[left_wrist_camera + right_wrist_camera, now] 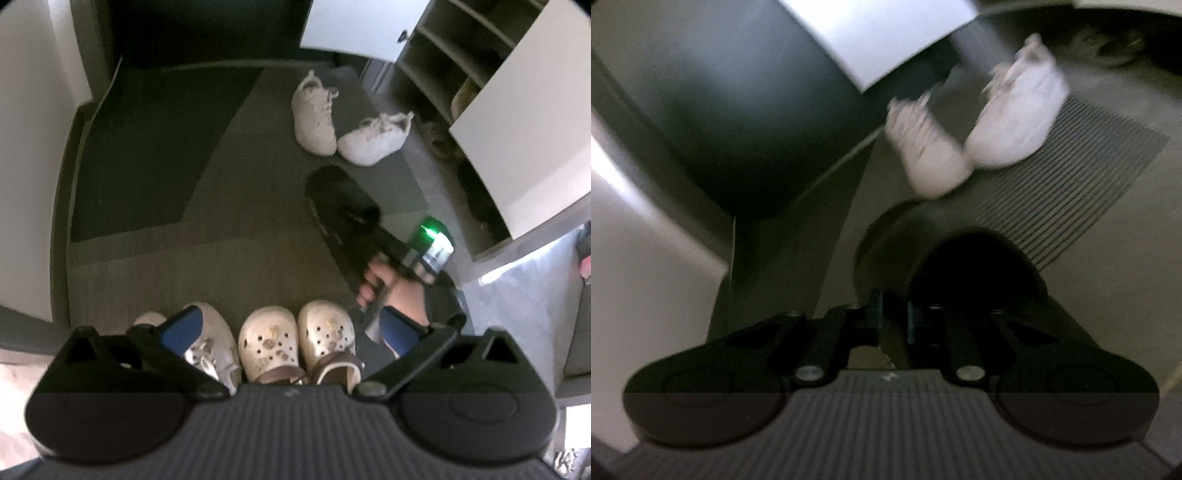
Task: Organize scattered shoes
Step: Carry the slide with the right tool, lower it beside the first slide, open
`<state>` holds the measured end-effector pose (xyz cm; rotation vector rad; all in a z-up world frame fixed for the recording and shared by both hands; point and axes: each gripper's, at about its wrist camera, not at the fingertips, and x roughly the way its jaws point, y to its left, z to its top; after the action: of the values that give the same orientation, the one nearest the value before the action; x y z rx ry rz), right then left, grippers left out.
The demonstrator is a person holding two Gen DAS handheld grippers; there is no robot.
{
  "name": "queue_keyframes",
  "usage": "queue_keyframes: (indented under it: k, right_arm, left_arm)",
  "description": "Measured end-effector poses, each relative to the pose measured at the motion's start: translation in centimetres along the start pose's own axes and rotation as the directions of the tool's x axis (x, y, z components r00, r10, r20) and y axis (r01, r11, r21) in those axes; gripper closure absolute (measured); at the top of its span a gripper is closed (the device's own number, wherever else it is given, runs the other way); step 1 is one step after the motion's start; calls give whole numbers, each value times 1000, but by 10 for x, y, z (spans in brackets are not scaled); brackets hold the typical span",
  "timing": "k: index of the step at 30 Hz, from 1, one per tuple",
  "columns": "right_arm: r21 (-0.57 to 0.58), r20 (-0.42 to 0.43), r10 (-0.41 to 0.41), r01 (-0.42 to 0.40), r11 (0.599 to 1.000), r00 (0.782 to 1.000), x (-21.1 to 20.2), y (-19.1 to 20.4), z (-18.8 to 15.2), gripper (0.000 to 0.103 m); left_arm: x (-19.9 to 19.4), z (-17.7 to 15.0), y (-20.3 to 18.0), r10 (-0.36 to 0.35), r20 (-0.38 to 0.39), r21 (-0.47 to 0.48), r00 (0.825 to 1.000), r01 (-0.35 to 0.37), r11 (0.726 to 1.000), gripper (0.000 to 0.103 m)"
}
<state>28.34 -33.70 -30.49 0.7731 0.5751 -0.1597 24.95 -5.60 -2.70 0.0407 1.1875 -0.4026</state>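
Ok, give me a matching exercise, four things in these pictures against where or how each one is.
Things:
1. black slide sandal
2. white sneakers
3. cream clogs
4. left claw

States:
a. side by side just under the left camera
b. open, holding nothing
c. lying on the mat near the shoe cabinet
d. clamped in the right claw

Pairs: 1-d, 2-c, 3-a, 4-b

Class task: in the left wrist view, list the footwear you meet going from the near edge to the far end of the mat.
Cream clogs → black slipper held in the right gripper → white sneakers.
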Motion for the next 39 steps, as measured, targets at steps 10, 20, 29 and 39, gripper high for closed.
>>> queue_keyframes:
  k: [10, 20, 29, 39]
  right_arm:
    - [182, 50, -262, 249, 951, 964, -114, -75, -37, 88]
    - [251, -54, -337, 339, 906, 940, -115, -109, -119, 88]
    - [151, -124, -353, 370, 917, 927, -98, -95, -151, 89]
    - [227, -59, -276, 282, 932, 959, -141, -106, -153, 77]
  left_arm:
    - [-25, -12, -7, -49, 49, 30, 998, 48, 998, 0]
    - [-22, -18, 7, -36, 27, 10, 999, 36, 999, 0]
    - [-29, -12, 11, -49, 58, 17, 997, 48, 999, 0]
    - [-36, -21, -7, -81, 60, 55, 995, 78, 995, 0]
